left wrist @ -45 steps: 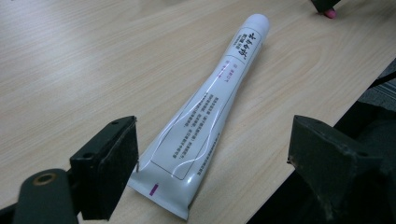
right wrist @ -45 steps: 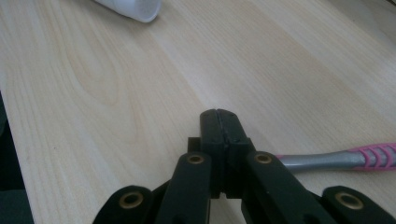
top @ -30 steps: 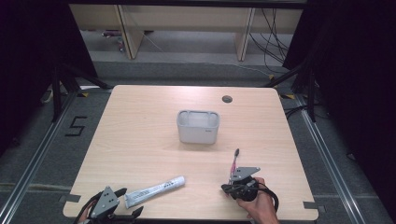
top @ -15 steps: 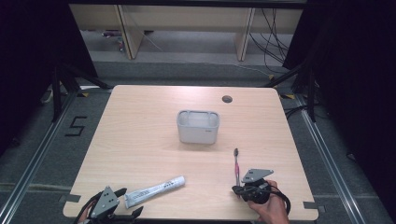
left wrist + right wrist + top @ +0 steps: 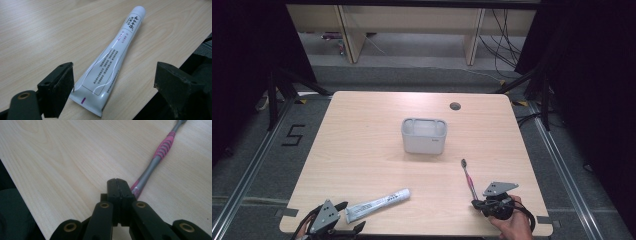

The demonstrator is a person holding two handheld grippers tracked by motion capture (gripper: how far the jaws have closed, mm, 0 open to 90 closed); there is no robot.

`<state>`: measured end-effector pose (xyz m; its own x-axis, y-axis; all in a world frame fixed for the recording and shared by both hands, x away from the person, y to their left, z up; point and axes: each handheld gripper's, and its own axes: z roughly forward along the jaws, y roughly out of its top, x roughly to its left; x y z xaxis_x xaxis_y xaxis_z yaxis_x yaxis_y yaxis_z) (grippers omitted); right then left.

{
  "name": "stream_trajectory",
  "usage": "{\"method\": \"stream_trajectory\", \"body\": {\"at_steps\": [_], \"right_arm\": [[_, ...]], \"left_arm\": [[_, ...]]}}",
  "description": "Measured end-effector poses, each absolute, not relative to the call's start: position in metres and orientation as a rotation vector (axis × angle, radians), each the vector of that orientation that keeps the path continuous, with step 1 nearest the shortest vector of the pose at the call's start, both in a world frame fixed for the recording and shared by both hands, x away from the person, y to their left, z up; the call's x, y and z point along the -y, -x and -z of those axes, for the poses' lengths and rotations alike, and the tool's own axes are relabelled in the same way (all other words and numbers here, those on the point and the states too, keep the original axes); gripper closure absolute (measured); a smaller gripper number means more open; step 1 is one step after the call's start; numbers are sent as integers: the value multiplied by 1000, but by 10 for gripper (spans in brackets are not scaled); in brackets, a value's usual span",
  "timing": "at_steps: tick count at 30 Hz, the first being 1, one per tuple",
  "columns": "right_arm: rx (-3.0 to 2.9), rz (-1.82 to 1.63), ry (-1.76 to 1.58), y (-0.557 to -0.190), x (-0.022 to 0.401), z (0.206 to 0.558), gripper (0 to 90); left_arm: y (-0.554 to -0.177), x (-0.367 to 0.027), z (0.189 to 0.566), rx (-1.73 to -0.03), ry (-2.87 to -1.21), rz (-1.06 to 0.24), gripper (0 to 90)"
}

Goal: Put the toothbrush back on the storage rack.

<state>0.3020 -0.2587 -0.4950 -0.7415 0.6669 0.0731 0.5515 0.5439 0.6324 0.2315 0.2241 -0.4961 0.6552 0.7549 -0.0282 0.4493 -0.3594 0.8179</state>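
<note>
The right hand-held gripper (image 5: 117, 185) sat low in the right gripper view with its jaws pressed together and nothing between them; the pink and grey toothbrush (image 5: 154, 162) lay flat on the surface (image 5: 62, 152), running from just beside the jaw tips to the upper right corner. In the high view the toothbrush (image 5: 469, 177) lay at lower right, below the grey container (image 5: 424, 135) at centre. The left hand-held gripper (image 5: 110, 82) stood spread wide at the bottom of its view, the crimped end of the white toothpaste tube (image 5: 113, 55) between the jaws but not gripped.

From here, the closed right jaws would likely nudge or roll the thin handle instead of taking it unless they opened first. The tube lay near the surface's edge, so a clumsy close might push it off.

The tube carried small printed lines and a purple mark, too fine to read; a "5" (image 5: 293, 135) was marked on the floor at left.
</note>
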Motion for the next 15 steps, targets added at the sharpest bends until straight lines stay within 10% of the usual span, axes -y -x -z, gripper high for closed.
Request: {"method": "stream_trajectory", "body": {"at_steps": [15], "right_arm": [[-2589,-859,-1056,-313,258,472,737]], "left_arm": [[-232,-224,497,-937,-2025,-451,157]]}}
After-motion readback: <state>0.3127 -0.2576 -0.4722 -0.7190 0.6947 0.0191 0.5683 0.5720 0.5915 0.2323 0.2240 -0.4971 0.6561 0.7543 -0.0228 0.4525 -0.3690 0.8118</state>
